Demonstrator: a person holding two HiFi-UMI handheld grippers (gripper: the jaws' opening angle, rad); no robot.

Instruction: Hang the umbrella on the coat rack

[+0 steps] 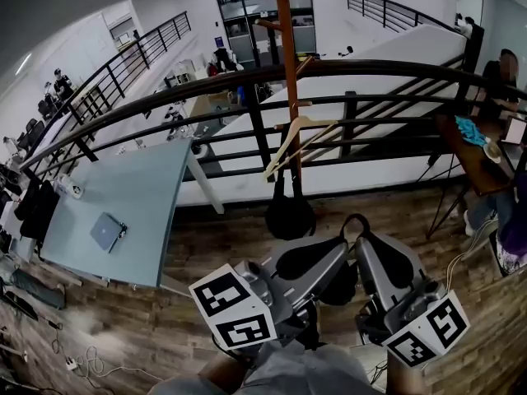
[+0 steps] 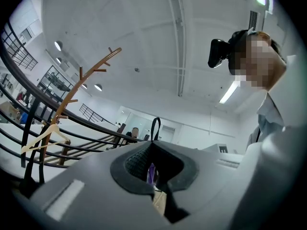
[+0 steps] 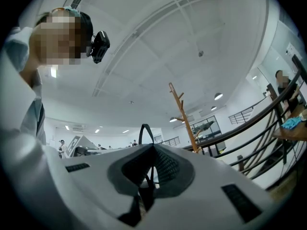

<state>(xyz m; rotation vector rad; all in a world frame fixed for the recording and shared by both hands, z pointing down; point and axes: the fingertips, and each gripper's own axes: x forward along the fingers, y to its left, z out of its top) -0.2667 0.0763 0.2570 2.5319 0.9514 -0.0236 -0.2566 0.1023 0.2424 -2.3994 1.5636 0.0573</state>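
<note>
Left gripper: jaws closed, with the pads meeting at the tips. They pinch a purple sliver of the umbrella and a pale tag just under it.
Right gripper: jaws closed on the umbrella's black strap loop. The loop runs down between the pads and stands up past the tips.
Umbrella: held low in front of the person, where the two grippers' tips come together. In the head view only the loop shows clearly above them, and the body is mostly hidden by the grippers.
Marker cubes: one on each gripper, left and right, both nearest the camera.
Room: a large white hall with a lower level beyond the railing.
Floor: wooden planks, with loose cables at the lower left.
Railing: black bars that curve across the view, directly behind the rack.
Glass table: stands left of the rack and carries a small flat grey device.
Desk: stands at the right, with a person seated at it.
Coat rack: an upright orange pole ahead of the grippers, against the railing and well apart from the umbrella.
Hanger: pale wood, tilted, hung midway up the pole.
Black bag: hangs at the pole's foot, below the hanger.
Open room: bare floor lies between the grippers and the rack. The table's corner bounds it on the left and the desk's legs on the right.
</note>
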